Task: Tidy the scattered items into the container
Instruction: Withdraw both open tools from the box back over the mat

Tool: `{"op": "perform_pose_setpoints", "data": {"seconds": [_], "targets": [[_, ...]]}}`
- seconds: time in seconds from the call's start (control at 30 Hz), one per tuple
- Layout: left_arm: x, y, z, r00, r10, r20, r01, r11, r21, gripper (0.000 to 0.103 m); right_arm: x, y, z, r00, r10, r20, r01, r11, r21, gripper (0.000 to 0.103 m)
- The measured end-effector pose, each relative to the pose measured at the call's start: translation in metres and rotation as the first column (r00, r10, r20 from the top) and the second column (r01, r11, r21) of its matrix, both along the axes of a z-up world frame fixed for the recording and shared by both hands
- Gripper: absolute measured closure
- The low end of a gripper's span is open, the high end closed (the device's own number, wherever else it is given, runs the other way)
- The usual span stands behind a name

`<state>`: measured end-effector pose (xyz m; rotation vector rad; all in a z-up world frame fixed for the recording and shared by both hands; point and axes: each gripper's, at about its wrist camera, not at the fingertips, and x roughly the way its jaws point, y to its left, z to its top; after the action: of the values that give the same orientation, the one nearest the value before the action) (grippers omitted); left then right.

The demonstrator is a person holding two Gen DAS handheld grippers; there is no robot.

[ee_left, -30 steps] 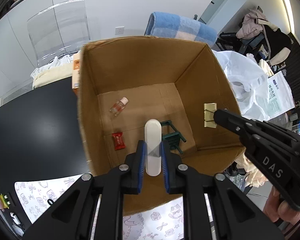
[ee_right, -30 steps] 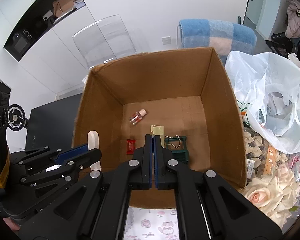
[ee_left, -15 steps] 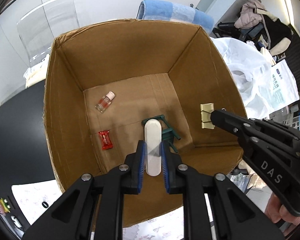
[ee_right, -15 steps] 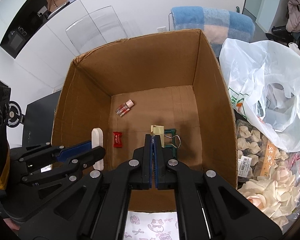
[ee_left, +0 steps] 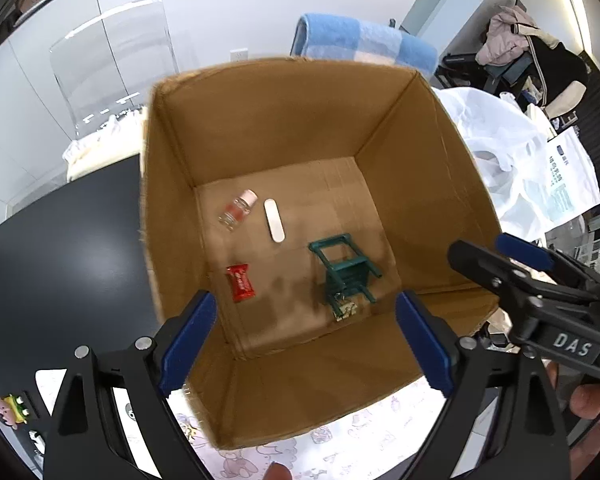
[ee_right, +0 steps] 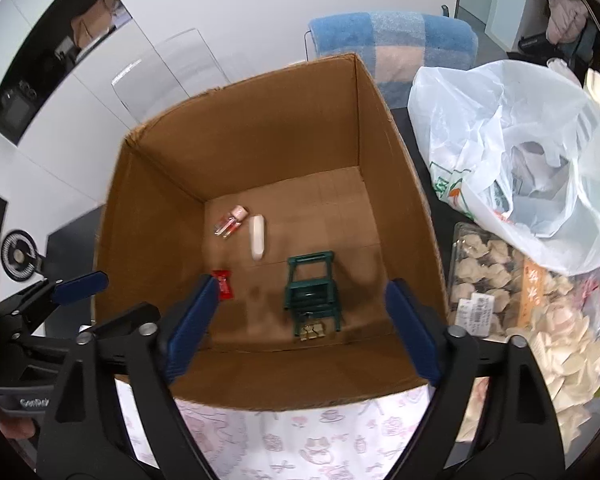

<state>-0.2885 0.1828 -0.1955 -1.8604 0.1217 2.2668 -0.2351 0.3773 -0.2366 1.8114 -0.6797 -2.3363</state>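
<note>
An open cardboard box stands in front of both grippers. On its floor lie a white oblong stick, a small clear bottle with a pink cap, a red candy wrapper, a small green toy chair and a yellowish binder clip at the chair's near end. My left gripper hangs open and empty above the box's near left. Over the near wall my right gripper is open too, holding nothing.
A white plastic bag and a tray of dumplings sit right of the box. A patterned pink-white mat lies under its near edge. Dark tabletop extends to the left. A clear chair and a blue checked blanket stand behind.
Both grippers opened. The white stick dropped from the left gripper onto the box floor beside the bottle, and the binder clip fell from the right gripper to the foot of the green chair.
</note>
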Motion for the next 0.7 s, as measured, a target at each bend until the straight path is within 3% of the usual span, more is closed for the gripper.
{"op": "perform_pose_setpoints", "data": {"seconds": [0.13, 0.27, 0.7], "targets": [[0.006, -0.013, 0.015, 1.000, 0.010, -0.026, -0.010, 1.000, -0.002, 0.013, 0.004, -0.003, 0.010, 1.000, -0.018, -0.021, 0.018, 1.000, -0.017, 0.000], [0.014, -0.028, 0.030, 0.999, 0.009, -0.043, -0.010, 1.000, -0.021, 0.013, 0.007, -0.010, 0.019, 0.999, -0.049, -0.008, 0.048, 0.994, -0.098, 0.000], [0.049, -0.099, 0.057, 0.996, 0.079, -0.048, -0.080, 0.997, -0.003, 0.013, 0.028, -0.077, 0.059, 0.998, 0.033, -0.054, -0.038, 0.995, -0.094, 0.000]]}}
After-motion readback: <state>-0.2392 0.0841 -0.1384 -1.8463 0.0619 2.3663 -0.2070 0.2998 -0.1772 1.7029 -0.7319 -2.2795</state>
